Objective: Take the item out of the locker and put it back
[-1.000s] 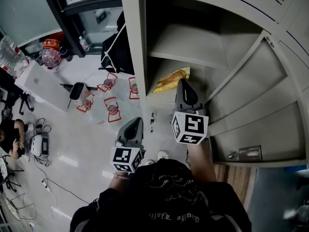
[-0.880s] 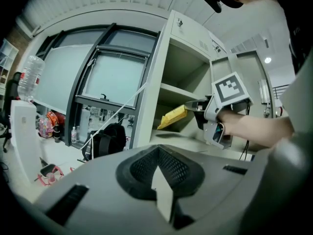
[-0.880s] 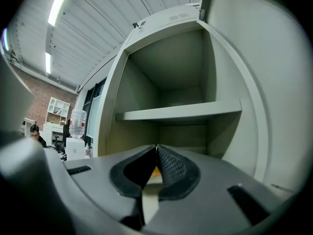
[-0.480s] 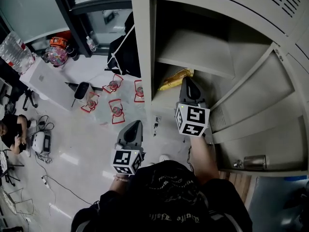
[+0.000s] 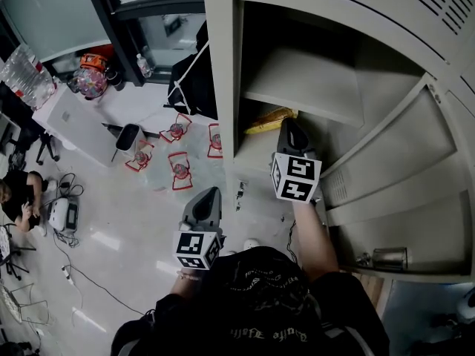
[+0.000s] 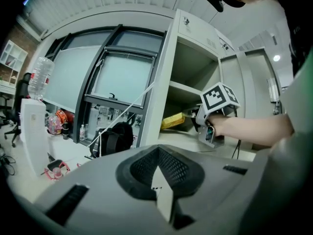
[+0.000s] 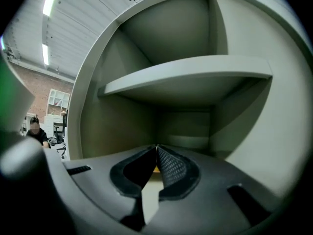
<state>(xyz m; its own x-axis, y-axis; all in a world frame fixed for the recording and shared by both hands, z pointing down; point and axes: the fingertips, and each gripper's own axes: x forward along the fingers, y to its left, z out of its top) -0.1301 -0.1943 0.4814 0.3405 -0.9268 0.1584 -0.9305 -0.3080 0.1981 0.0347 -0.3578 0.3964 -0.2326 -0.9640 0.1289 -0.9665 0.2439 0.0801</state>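
Observation:
A yellow snack packet [image 5: 269, 119] lies on the lower shelf of the open grey locker [image 5: 223, 87], under the upper shelf [image 5: 312, 80]. My right gripper [image 5: 288, 122] reaches level into that compartment. Its jaws stand shut, their tips by the packet's right end. In the right gripper view the jaws [image 7: 156, 147] meet with nothing between the tips, and a yellow sliver of the packet [image 7: 155, 169] shows below them. The left gripper view shows the packet [image 6: 172, 121] just left of the right gripper [image 6: 198, 117]. My left gripper [image 5: 210, 191] hangs shut outside the locker, holding nothing [image 6: 157, 156].
The locker door [image 5: 401, 169] stands swung open at the right. A black backpack [image 5: 189, 80] leans by the window frame. Several red-framed items [image 5: 178, 167] lie on the floor beside a white box [image 5: 70, 121]. A person [image 5: 18, 191] sits at far left among cables.
My right gripper has moved a little deeper and lower into the locker, staying shut by the packet. The left gripper has kept its place. The head view has shifted slightly.

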